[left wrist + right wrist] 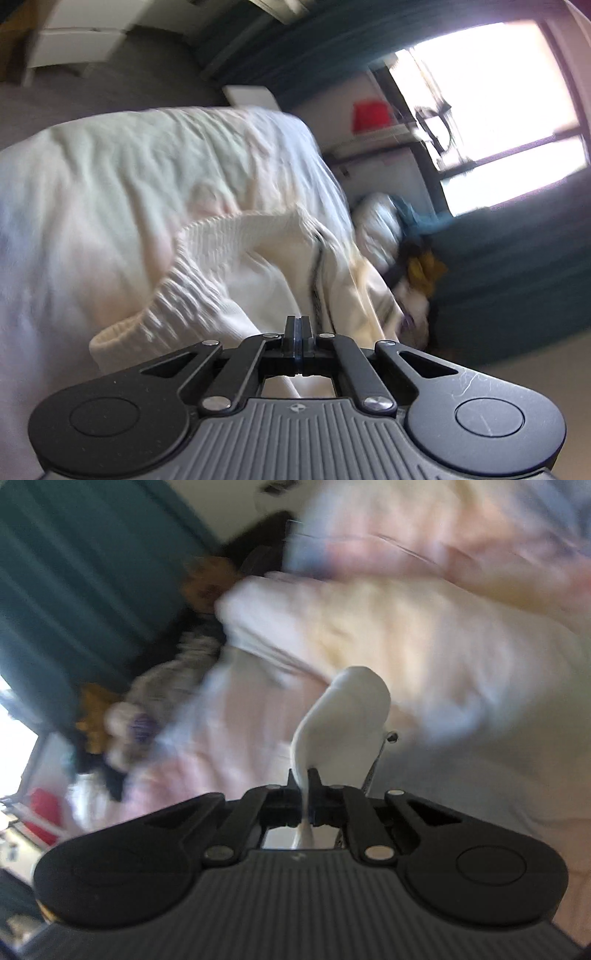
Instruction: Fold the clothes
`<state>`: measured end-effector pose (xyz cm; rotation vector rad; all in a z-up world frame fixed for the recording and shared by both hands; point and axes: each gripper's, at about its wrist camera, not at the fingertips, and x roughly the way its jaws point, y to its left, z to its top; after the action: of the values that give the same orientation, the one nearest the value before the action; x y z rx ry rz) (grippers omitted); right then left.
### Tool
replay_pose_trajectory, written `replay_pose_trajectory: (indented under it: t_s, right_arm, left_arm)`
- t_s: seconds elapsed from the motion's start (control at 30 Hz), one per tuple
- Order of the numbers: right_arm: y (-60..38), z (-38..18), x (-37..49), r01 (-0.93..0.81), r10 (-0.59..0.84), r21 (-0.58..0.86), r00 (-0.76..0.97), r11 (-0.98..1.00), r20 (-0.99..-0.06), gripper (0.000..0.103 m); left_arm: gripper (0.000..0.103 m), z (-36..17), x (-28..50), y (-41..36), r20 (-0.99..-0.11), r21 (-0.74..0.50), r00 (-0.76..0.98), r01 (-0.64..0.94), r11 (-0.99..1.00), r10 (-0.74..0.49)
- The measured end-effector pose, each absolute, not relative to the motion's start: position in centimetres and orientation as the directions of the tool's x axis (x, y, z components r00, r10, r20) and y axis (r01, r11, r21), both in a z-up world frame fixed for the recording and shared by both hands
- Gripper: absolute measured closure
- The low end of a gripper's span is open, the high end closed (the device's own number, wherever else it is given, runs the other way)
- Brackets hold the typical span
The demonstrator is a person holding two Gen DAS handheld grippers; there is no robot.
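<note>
Right claw [303,775] clamped on white garment [347,709]

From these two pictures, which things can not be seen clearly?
- Left wrist view: whether the shut left tool pinches the cream garment; its fingers hide the contact.
- Right wrist view: the pile of clothes is blurred.
- Right wrist view: the right tool hides the pinched cloth's lower end.

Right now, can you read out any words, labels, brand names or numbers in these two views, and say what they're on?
No readable text in either view.
Left gripper: a small round emblem on its grey body, no letters.
Red box on the shelf: too blurred to read.
Cream knit sweater: no label showing.
</note>
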<state>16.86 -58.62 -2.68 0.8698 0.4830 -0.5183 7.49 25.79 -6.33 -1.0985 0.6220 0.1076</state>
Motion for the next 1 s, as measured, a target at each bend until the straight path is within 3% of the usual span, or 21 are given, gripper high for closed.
replay_pose_trajectory:
  t_s: [0.1, 0.17, 0.2, 0.23, 0.37, 0.5, 0.57, 0.63, 0.83, 1.0]
  right_arm:
    - [-57.1, 2.3, 17.2, 0.516, -0.21, 0.611, 0.839, 0.601, -0.502, 0.097]
    - [-56.6, 4.6, 16.5, 0.47, -0.211, 0.625, 0.871, 0.623, -0.444, 0.097]
    - [-56.6, 5.1, 16.3, 0.465, -0.22, 0.622, 0.875, 0.63, -0.431, 0.097]
    - [-56.8, 5.3, 15.9, 0.467, -0.229, 0.62, 0.875, 0.631, -0.426, 0.097]
    - [-58.1, 3.6, 13.0, 0.524, -0.26, 0.608, 0.843, 0.597, -0.472, 0.097]
    - [-59.8, -0.7, 9.8, 0.601, -0.278, 0.592, 0.788, 0.537, -0.549, 0.097]
    - [-60.6, -2.9, 8.7, 0.635, -0.274, 0.582, 0.76, 0.508, -0.59, 0.097]
    - [-61.2, -4.7, 8.0, 0.669, -0.276, 0.563, 0.728, 0.486, -0.627, 0.097]
    - [-60.4, -5.1, 11.1, 0.697, -0.28, 0.553, 0.703, 0.457, -0.654, 0.097]
    - [-58.8, 2.3, 15.3, 0.539, -0.257, 0.646, 0.837, 0.541, -0.483, 0.097]
  left_arm:
    - [0.098, -6.3, 5.3, 26.0, -0.597, -0.754, 0.779, -0.461, 0.468, -0.194]
    - [0.069, -6.8, 3.6, 26.6, -0.641, -0.739, 0.736, -0.516, 0.433, -0.216]
    - [0.044, -7.2, 2.4, 27.3, -0.666, -0.726, 0.706, -0.541, 0.424, -0.24]
    - [0.034, -7.6, 2.1, 27.0, -0.679, -0.72, 0.684, -0.547, 0.428, -0.267]
    - [0.026, -9.8, 1.8, 26.6, -0.734, -0.679, 0.585, -0.615, 0.401, -0.345]
    - [0.027, -12.7, 3.2, 26.6, -0.743, -0.669, 0.566, -0.647, 0.366, -0.358]
    - [0.038, -13.4, 4.1, 26.5, -0.737, -0.675, 0.579, -0.655, 0.34, -0.348]
    - [0.082, -13.3, 4.9, 26.5, -0.736, -0.677, 0.596, -0.652, 0.342, -0.32]
    - [0.096, -10.1, 6.0, 27.2, -0.67, -0.742, 0.677, -0.587, 0.324, -0.305]
    - [0.097, -3.7, 7.0, 27.2, -0.533, -0.829, 0.799, -0.427, 0.362, -0.279]
